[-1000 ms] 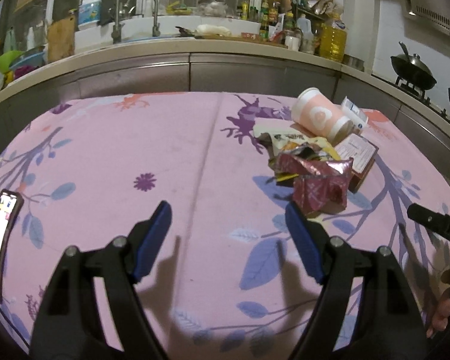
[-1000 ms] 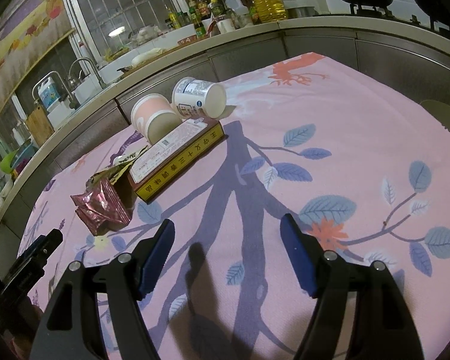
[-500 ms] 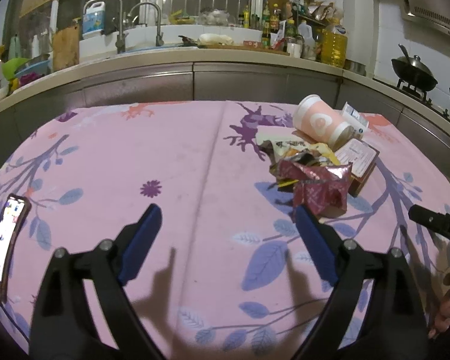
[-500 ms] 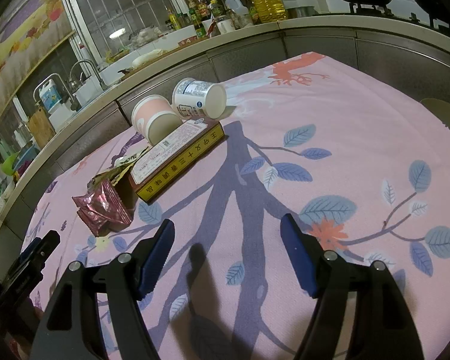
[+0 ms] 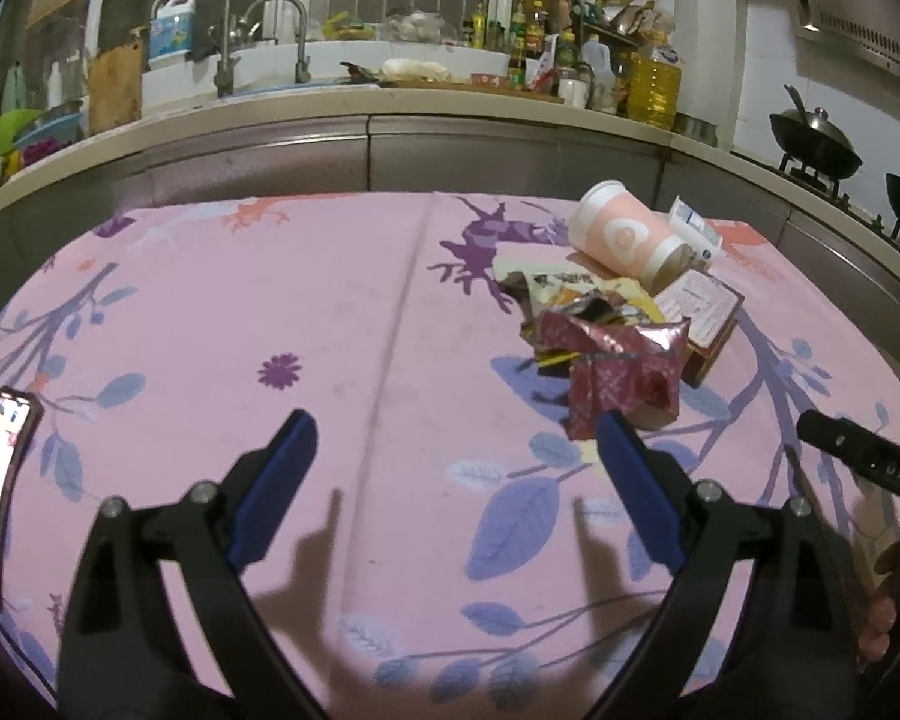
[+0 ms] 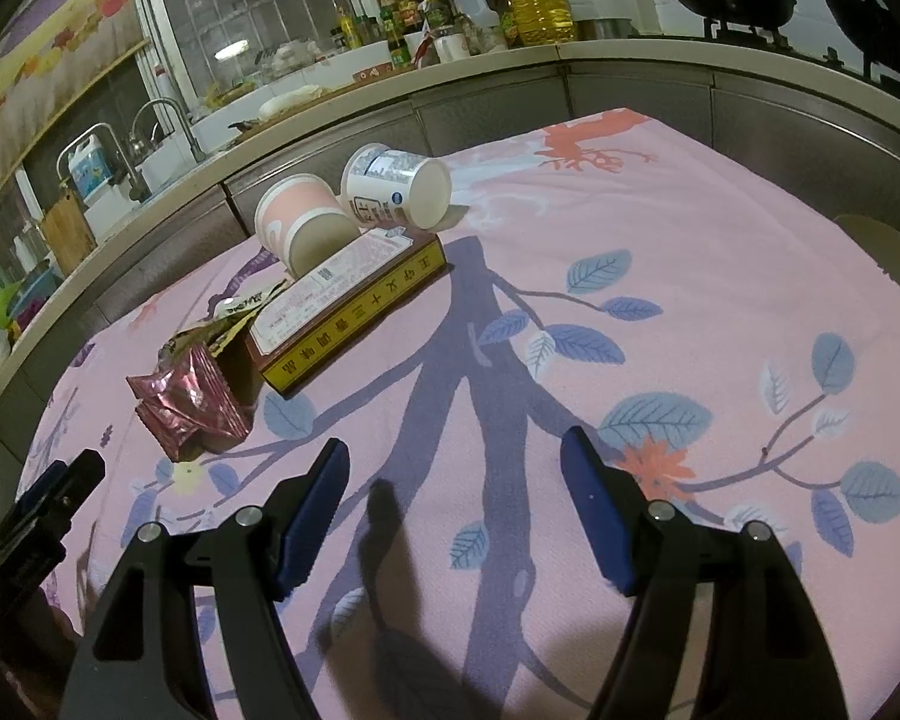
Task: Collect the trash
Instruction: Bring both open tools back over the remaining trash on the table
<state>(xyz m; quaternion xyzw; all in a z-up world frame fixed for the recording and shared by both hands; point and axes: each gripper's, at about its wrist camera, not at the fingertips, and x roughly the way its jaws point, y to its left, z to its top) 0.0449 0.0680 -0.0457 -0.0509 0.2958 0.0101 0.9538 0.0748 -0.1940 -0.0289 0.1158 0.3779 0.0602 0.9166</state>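
Left wrist: left gripper (image 5: 453, 438) jaws opening, nothing btwn them, over pink cloth (image 5: 210, 312). Trash pile ahead-right: red wrapper (image 5: 624, 372), box (image 5: 705, 315), pink cup (image 5: 627, 237). Right gripper (image 6: 453, 468) spread wide, empty; pile upper-left, well apart.

My left gripper (image 5: 455, 456) hangs over the pink leaf-printed tablecloth (image 5: 222, 324), its blue-padded jaws opening with nothing between them. Just beyond my right pad lies a crumpled maroon foil wrapper (image 5: 624, 369), a tipped pink paper cup (image 5: 627, 236) behind it.
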